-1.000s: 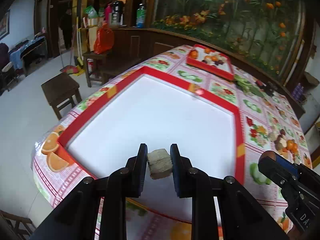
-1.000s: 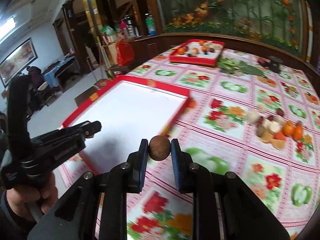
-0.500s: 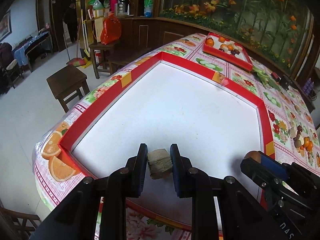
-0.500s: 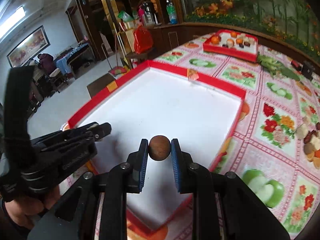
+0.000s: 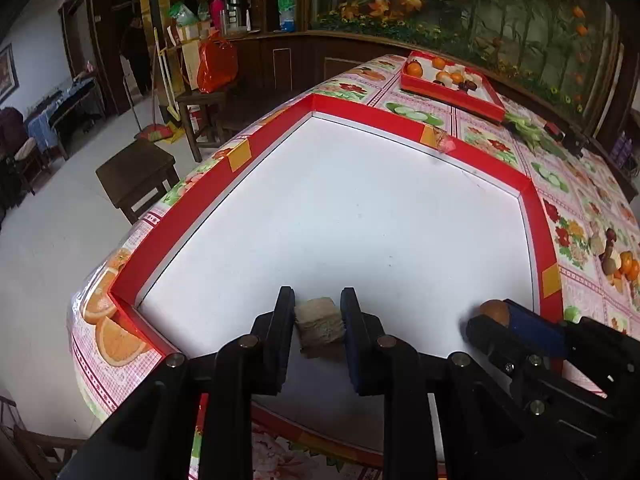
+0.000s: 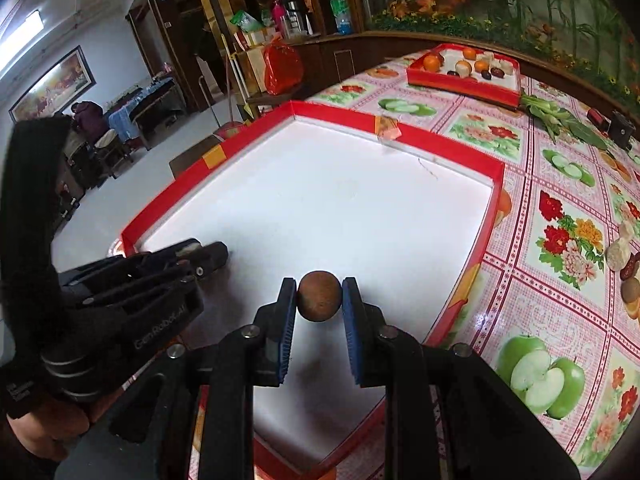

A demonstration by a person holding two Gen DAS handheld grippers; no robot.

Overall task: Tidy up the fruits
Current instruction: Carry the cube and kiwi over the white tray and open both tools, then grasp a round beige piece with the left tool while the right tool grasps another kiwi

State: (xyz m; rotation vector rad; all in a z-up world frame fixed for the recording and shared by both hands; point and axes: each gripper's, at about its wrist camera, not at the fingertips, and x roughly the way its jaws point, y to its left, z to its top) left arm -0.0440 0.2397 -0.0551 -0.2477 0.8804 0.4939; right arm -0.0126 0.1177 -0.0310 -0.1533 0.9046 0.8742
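Grippers both loaded over the near end of the white tray (image 5: 360, 208): left gripper (image 5: 319, 322) clamps a tan block (image 5: 319, 326), right gripper (image 6: 319, 298) clamps a round brown fruit (image 6: 319, 296). Risk: round fruit rolls on the bare tray floor if released above it; the grippers are close together and could clash.

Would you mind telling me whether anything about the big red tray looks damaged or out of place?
Yes: on the big red tray's far rim, a crumpled piece of tape is peeling up, unlike the flat yellow patch on the left rim.
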